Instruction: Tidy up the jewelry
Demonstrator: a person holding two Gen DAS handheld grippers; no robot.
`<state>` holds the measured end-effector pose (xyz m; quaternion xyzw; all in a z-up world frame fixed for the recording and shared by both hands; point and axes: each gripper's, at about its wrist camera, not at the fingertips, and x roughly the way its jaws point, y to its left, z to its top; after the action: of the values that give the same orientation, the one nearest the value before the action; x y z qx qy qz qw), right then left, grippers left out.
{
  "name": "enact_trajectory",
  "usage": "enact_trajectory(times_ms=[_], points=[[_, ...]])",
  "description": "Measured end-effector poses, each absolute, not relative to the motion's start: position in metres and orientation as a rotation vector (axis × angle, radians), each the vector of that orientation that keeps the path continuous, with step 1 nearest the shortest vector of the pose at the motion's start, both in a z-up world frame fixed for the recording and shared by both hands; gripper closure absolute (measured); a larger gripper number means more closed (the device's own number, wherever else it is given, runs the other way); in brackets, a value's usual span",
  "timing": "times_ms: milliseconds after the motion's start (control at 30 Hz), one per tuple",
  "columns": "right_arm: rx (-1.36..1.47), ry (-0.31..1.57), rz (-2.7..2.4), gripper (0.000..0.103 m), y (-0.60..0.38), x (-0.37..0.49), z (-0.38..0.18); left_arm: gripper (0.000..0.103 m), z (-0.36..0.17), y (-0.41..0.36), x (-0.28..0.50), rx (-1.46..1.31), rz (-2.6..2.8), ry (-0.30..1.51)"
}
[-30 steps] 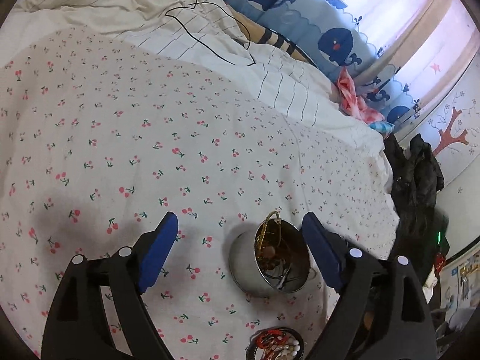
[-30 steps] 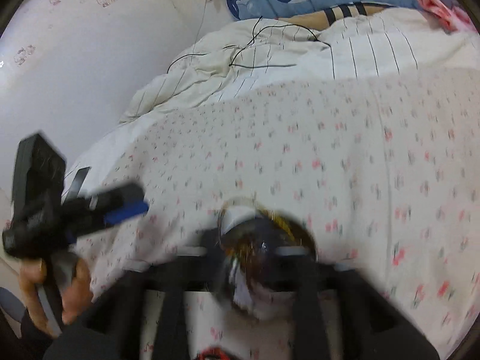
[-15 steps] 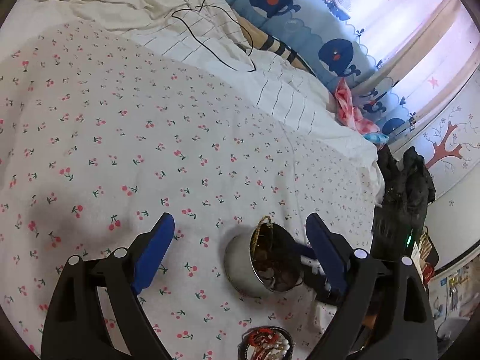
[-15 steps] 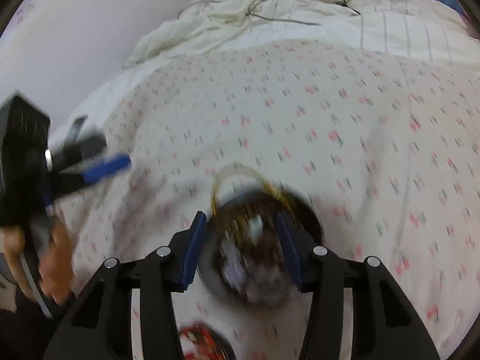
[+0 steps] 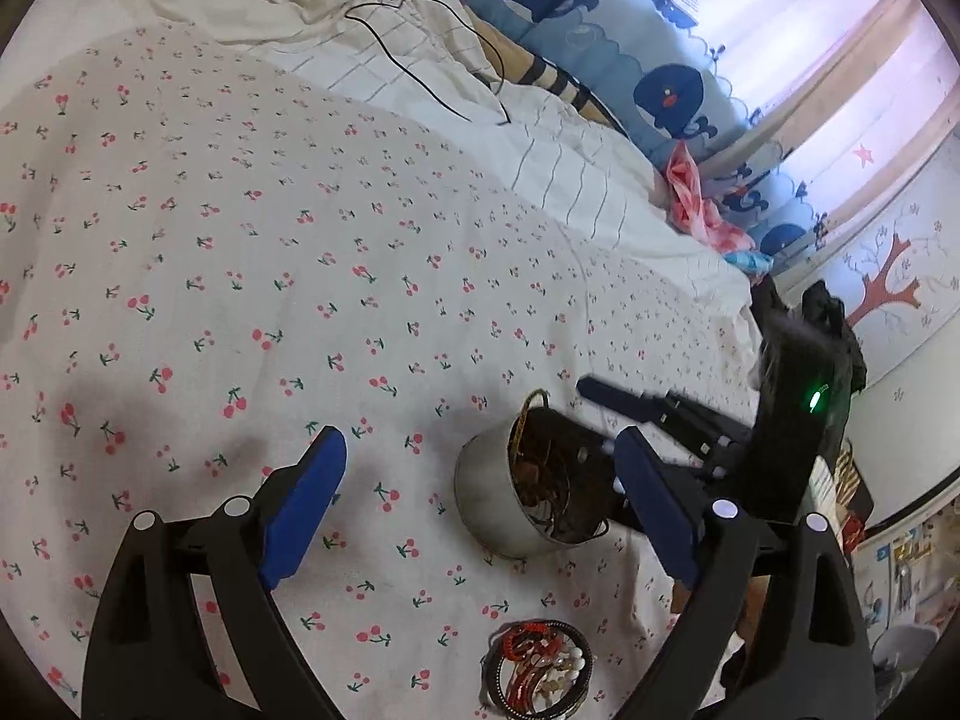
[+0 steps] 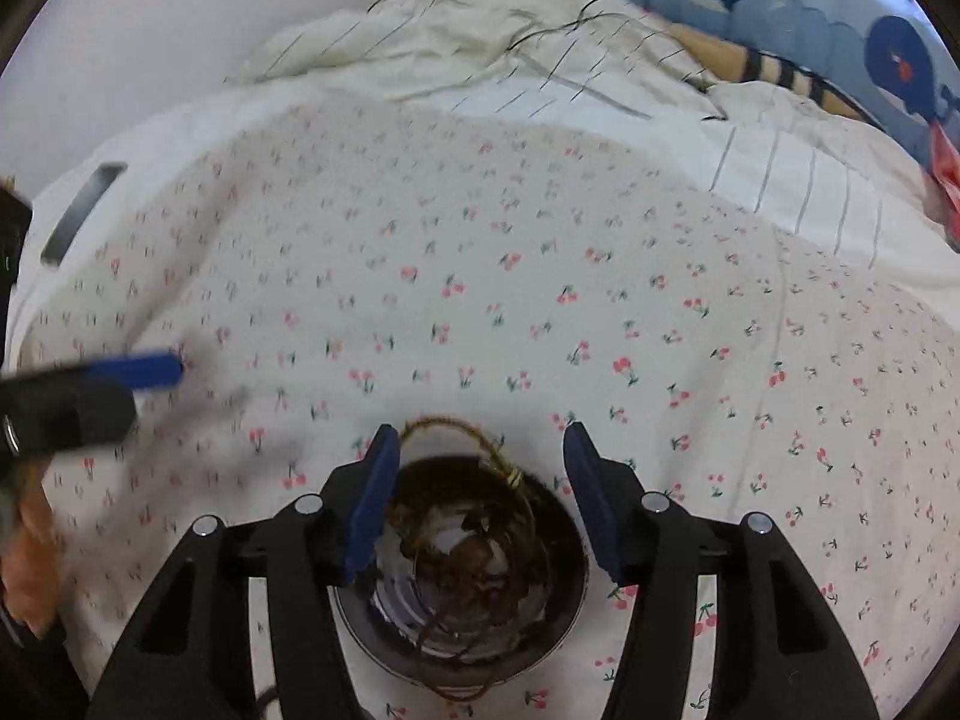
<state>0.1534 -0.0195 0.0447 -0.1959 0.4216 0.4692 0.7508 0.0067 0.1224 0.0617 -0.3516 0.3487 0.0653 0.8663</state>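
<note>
A round metal tin (image 5: 498, 504) full of tangled chains and beads sits on the cherry-print bedsheet (image 5: 300, 252). A gold chain (image 6: 462, 432) hangs over its far rim. My right gripper (image 6: 480, 480) is open, empty, and hovers right over the tin (image 6: 462, 630), fingers either side of its far rim. It also shows in the left wrist view (image 5: 606, 420) just right of the tin. My left gripper (image 5: 480, 504) is open and empty, above the sheet left of the tin. A small pile of red and pearl bracelets (image 5: 540, 666) lies in front.
A rumpled white striped duvet (image 5: 420, 90) with black cables (image 5: 420, 60) lies at the back. A blue whale-print curtain (image 5: 660, 60) hangs behind it. Dark clothing (image 5: 828, 330) sits past the bed's right edge. A pink cloth (image 5: 696, 204) lies by the curtain.
My right gripper has moved forward over the tin and opened wider. My left gripper has drifted slightly and stays open. The tin has not moved.
</note>
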Motion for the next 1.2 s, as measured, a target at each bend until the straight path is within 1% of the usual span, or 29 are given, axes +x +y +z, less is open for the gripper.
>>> enact_trajectory(times_ms=[133, 167, 233, 267, 300, 467, 667, 867, 967, 1033, 1100, 1200], points=[[-0.419, 0.950, 1.062, 0.048, -0.022, 0.161, 0.027, 0.015, 0.061, 0.124, 0.006, -0.766, 0.120, 0.726], [-0.403, 0.960, 1.076, 0.050, -0.023, 0.166, 0.025, 0.015, 0.062, 0.122, 0.007, -0.758, 0.115, 0.730], [-0.368, 0.967, 1.118, 0.069, -0.020, 0.171, 0.023, 0.015, 0.062, 0.120, 0.008, -0.746, 0.111, 0.734], [-0.345, 0.971, 1.139, 0.089, -0.020, 0.175, 0.023, 0.015, 0.062, 0.120, 0.009, -0.744, 0.109, 0.736], [-0.345, 0.965, 1.145, 0.093, -0.019, 0.174, 0.025, 0.015, 0.061, 0.120, 0.009, -0.745, 0.109, 0.738], [-0.407, 0.911, 1.159, 0.095, -0.031, 0.153, 0.035, 0.015, 0.057, 0.121, 0.011, -0.756, 0.109, 0.750], [-0.325, 0.821, 1.124, 0.096, -0.069, 0.143, 0.076, 0.015, 0.057, 0.113, 0.014, -0.749, 0.086, 0.758], [-0.278, 0.836, 1.107, 0.096, -0.076, 0.150, 0.098, 0.015, 0.057, 0.107, 0.016, -0.739, 0.071, 0.766], [-0.230, 0.898, 1.134, 0.096, -0.076, 0.151, 0.093, 0.014, 0.057, 0.109, 0.016, -0.747, 0.070, 0.765], [-0.189, 0.980, 1.152, 0.096, -0.075, 0.153, 0.084, 0.014, 0.057, 0.111, 0.016, -0.749, 0.071, 0.765], [-0.163, 1.067, 1.133, 0.096, -0.072, 0.160, 0.066, 0.014, 0.057, 0.111, 0.016, -0.750, 0.072, 0.765], [-0.205, 1.140, 1.068, 0.096, -0.062, 0.166, 0.039, 0.014, 0.056, 0.109, 0.017, -0.746, 0.070, 0.771]])
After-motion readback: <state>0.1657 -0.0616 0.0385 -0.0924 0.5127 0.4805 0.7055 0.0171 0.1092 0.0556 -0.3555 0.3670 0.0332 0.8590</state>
